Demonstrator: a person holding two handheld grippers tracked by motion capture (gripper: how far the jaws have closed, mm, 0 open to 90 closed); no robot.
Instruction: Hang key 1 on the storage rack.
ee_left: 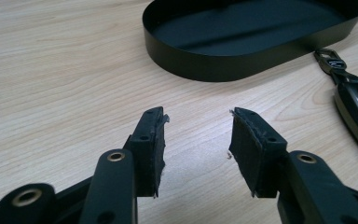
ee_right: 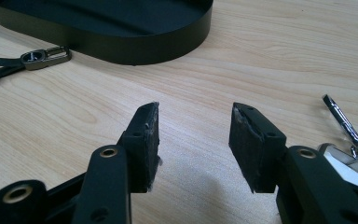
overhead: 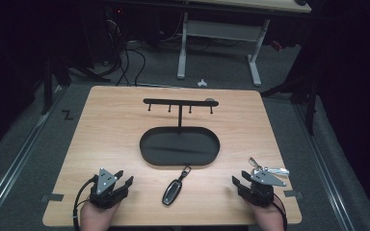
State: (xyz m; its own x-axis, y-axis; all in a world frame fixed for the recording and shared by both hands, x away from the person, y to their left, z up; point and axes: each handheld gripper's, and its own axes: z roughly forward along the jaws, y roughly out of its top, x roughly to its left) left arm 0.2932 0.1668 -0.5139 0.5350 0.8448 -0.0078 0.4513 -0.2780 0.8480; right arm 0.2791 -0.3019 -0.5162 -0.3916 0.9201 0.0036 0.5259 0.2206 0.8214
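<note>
While both grippers rest low on the bench (overhead: 101, 125), we see their jaws parted.
Left gripper (ee_left: 198, 135) and right gripper (ee_right: 196, 128) grasp nothing; the key fob (overhead: 173, 190) lies between them, untouched.

Both grippers rest low near the table's (overhead: 125, 115) near edge, left gripper (overhead: 122, 177) and right gripper (overhead: 239, 181) at opposite corners, jaws parted, nothing between them.

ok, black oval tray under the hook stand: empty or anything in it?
Empty. The high view shows the tray's floor bare; the car key fob lies on the table in front of it, the silver keys at the right.
</note>
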